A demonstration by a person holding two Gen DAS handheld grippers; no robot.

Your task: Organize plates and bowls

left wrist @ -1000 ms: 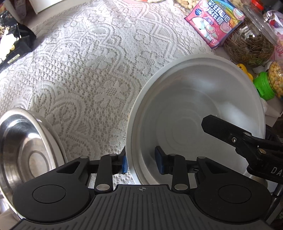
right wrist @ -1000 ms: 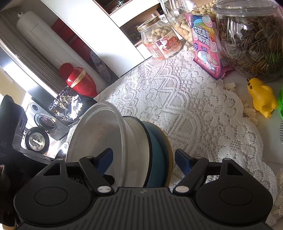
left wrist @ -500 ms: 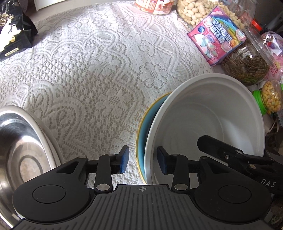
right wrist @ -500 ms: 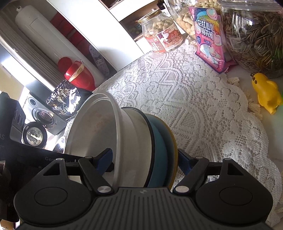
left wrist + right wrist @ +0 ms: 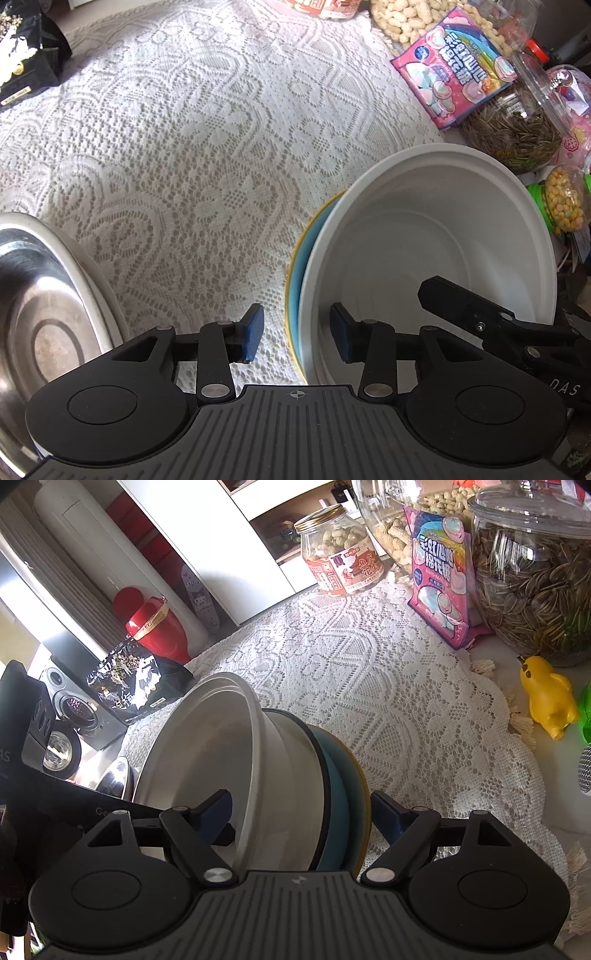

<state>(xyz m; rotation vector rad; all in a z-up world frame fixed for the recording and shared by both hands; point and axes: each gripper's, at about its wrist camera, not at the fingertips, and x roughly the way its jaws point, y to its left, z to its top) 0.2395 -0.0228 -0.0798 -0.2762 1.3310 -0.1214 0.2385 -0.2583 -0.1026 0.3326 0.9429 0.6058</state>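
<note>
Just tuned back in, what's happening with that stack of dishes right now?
The right claw straddles a tilted stack: white bowl nested on a blue plate and a yellow plate. The left claw, open, straddles the same rims from the other side. A steel bowl sits on the lace cloth at the left.

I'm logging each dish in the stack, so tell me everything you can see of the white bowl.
The white bowl is deep and round, plain matte white, looking like plastic, with a stepped rim band and an empty inside. It is tilted on edge, its opening turned toward the left tool, its base nested against a blue plate and a yellow one behind. The right tool straddles the whole stack; the left tool's fingers straddle its rim with gaps either side.
</note>
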